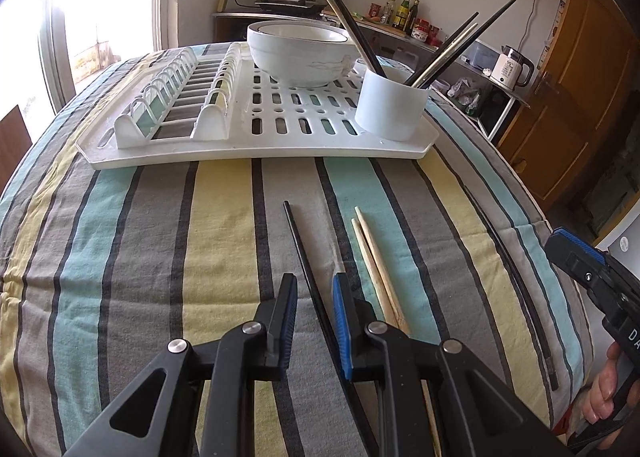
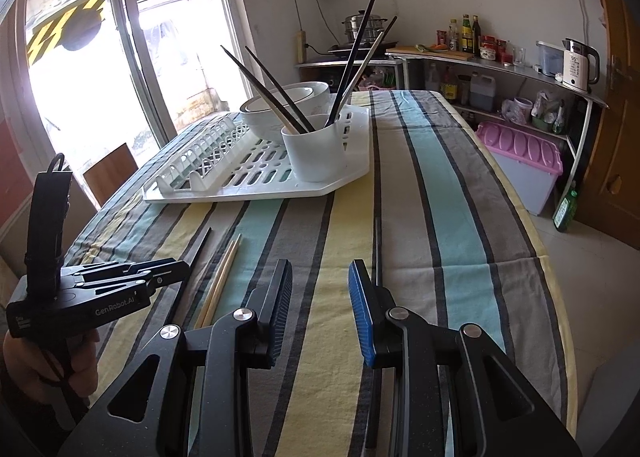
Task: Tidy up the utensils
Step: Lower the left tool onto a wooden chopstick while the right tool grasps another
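Four chopsticks lie loose on the near part of the desk (image 1: 120, 257): a black chopstick (image 1: 298, 245) between the left gripper's (image 1: 315, 299) fingers, which stand apart around it without pressing, seemingly lined up to pick it up, two pale wooden chopsticks (image 1: 368, 253) just to its right, and another dark chopstick (image 2: 377, 253) farther right beside the right gripper (image 2: 320, 297), whose fingers stand apart and empty. Farther off, a white cup (image 1: 390, 105) on the drying rack (image 1: 280, 145) already holds six or so chopsticks upright, likely where the loose ones belong, beside two stacked bowls (image 1: 300, 53).

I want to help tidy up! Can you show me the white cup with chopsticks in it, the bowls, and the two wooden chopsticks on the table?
white cup (image 1: 390, 109): left wrist view, front wall.
bowls (image 1: 300, 57): left wrist view, outer bowl's side.
wooden chopsticks (image 1: 370, 253): left wrist view, upper shafts.
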A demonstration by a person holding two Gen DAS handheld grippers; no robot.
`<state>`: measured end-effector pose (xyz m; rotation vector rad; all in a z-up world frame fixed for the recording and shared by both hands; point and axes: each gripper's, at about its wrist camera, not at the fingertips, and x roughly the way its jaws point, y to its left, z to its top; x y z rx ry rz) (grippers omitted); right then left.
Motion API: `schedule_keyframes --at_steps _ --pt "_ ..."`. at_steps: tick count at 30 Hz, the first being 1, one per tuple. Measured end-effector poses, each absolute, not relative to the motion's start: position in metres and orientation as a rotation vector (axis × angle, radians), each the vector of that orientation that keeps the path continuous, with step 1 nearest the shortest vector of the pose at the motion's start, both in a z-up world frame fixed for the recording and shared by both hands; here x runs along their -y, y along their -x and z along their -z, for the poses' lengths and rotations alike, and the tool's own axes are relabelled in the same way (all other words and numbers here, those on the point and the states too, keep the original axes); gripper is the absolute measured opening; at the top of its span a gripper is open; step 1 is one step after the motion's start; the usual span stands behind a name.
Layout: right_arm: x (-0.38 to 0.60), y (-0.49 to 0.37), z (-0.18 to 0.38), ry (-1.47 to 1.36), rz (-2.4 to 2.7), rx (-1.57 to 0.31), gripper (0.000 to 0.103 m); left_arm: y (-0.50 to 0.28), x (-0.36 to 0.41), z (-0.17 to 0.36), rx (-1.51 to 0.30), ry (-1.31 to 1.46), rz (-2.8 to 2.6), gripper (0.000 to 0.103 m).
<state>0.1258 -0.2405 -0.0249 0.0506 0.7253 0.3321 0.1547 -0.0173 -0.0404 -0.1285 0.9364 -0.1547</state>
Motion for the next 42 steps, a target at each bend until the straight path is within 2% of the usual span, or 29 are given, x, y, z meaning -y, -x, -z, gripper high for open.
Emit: schedule_keyframes --at_steps 7,11,28,42 --pt "0.231 -0.135 0.032 -0.044 -0.341 -0.754 0.030 -0.160 0.022 0.045 -0.908 0.080 0.142 0.018" --pt "0.218 -0.143 0.035 -0.035 -0.361 -0.768 0.030 -0.163 0.020 0.046 -0.898 0.062 0.126 0.007" --pt "0.143 -0.179 0.069 0.052 -0.460 -0.896 0.030 -0.157 -0.008 0.045 -0.895 0.125 0.169 0.007" --pt "0.133 -0.185 0.072 0.157 -0.390 -0.915 0.030 -0.158 -0.010 0.045 -0.896 0.140 0.187 0.007"
